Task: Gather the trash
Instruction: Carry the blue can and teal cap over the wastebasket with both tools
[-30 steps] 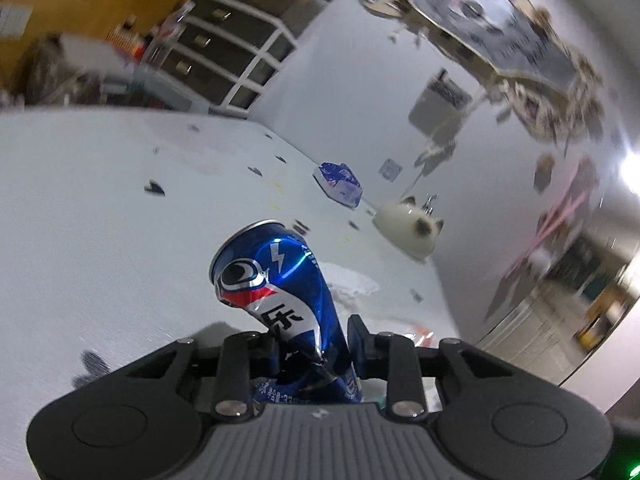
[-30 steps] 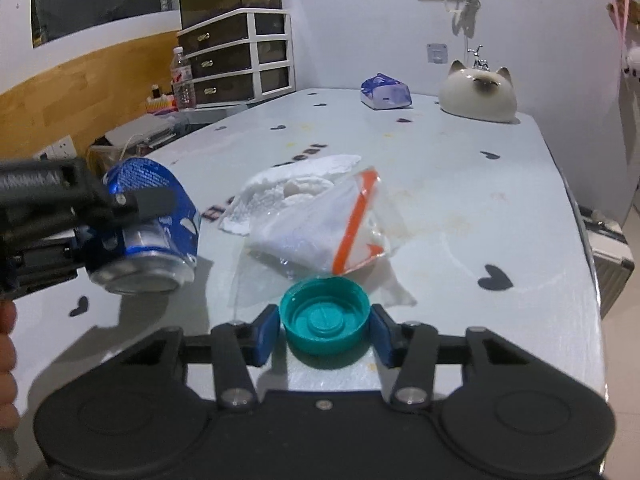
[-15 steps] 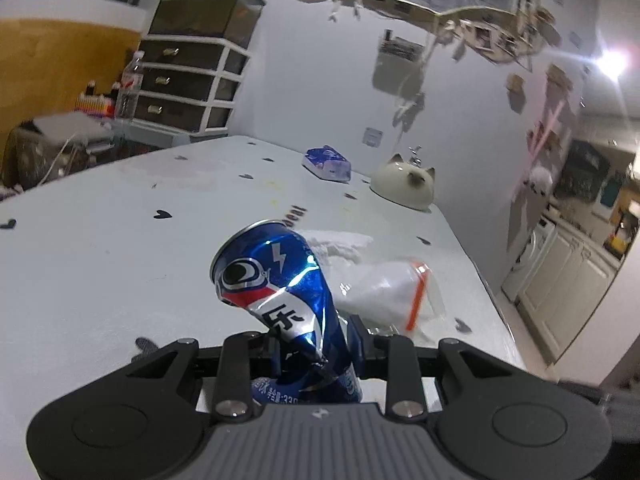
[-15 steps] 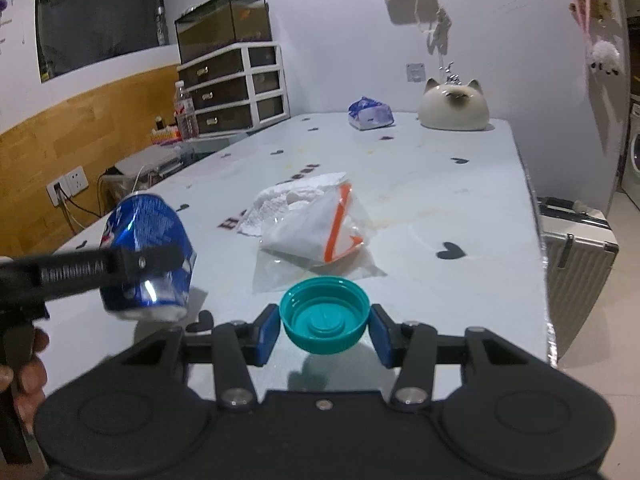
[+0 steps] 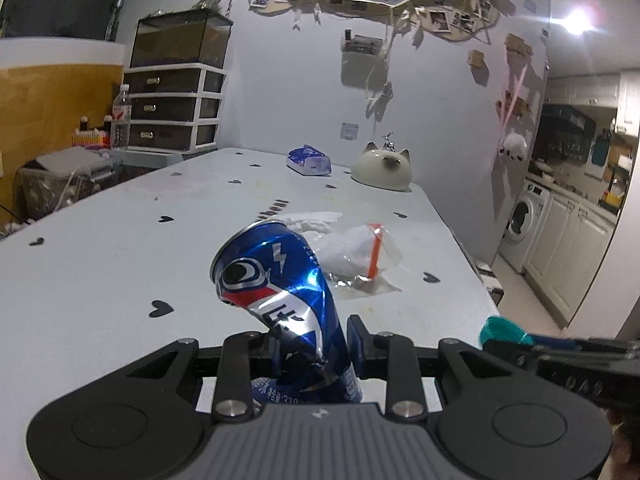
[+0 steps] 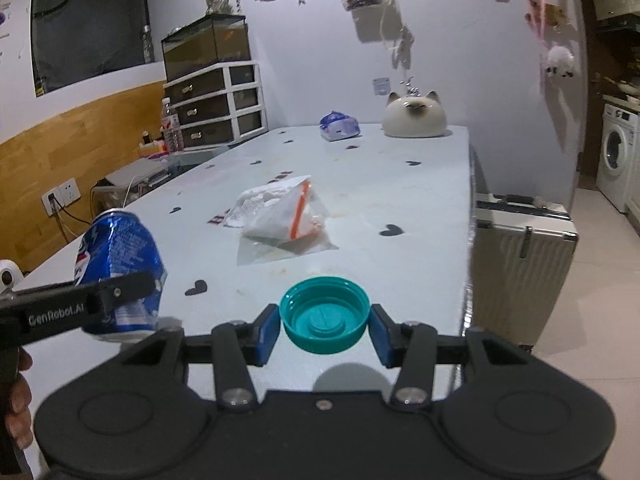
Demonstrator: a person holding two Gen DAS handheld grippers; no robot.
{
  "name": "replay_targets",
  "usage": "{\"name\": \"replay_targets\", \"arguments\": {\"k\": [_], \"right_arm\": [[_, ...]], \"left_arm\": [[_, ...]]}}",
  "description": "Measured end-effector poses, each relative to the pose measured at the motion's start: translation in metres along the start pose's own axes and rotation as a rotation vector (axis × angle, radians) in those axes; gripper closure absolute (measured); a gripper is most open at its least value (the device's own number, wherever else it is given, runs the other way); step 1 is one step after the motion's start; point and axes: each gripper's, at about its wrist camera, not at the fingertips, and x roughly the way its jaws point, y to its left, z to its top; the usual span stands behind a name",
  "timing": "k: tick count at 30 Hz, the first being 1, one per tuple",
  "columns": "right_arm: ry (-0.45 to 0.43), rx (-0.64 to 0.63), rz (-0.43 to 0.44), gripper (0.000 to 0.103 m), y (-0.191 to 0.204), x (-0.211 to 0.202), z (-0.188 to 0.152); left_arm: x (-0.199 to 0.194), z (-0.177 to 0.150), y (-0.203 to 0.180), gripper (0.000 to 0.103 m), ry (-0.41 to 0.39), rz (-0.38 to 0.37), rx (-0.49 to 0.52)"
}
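My left gripper (image 5: 314,346) is shut on a crushed blue soda can (image 5: 276,284) and holds it above the white table (image 5: 120,248). The can also shows at the left of the right wrist view (image 6: 120,264). My right gripper (image 6: 324,330) is shut on a teal plastic lid (image 6: 324,314), held above the table's near edge. The lid shows at the right of the left wrist view (image 5: 504,332). A clear plastic bag with an orange strip and white tissue (image 6: 280,212) lies on the table ahead of both grippers (image 5: 352,248).
A blue tissue pack (image 6: 339,125) and a cat-shaped ceramic jar (image 6: 414,116) stand at the table's far end. A silver suitcase (image 6: 520,256) stands on the floor right of the table. Drawers with a fish tank (image 6: 216,96) stand far left.
Both grippers have pulled back and risen from the table, each with its item. The left gripper's view has swung level. The bag and tissue have stayed in place.
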Motion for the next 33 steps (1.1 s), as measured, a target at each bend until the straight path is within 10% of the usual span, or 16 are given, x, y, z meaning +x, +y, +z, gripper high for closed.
{"name": "replay_targets", "arguments": {"k": [33], "right_arm": [[-0.157,0.041,-0.135,0.054,-0.062,-0.165,-0.07]], "left_arm": [[-0.102,-0.053,-0.118,0.071,-0.058,-0.113,0.147]]}}
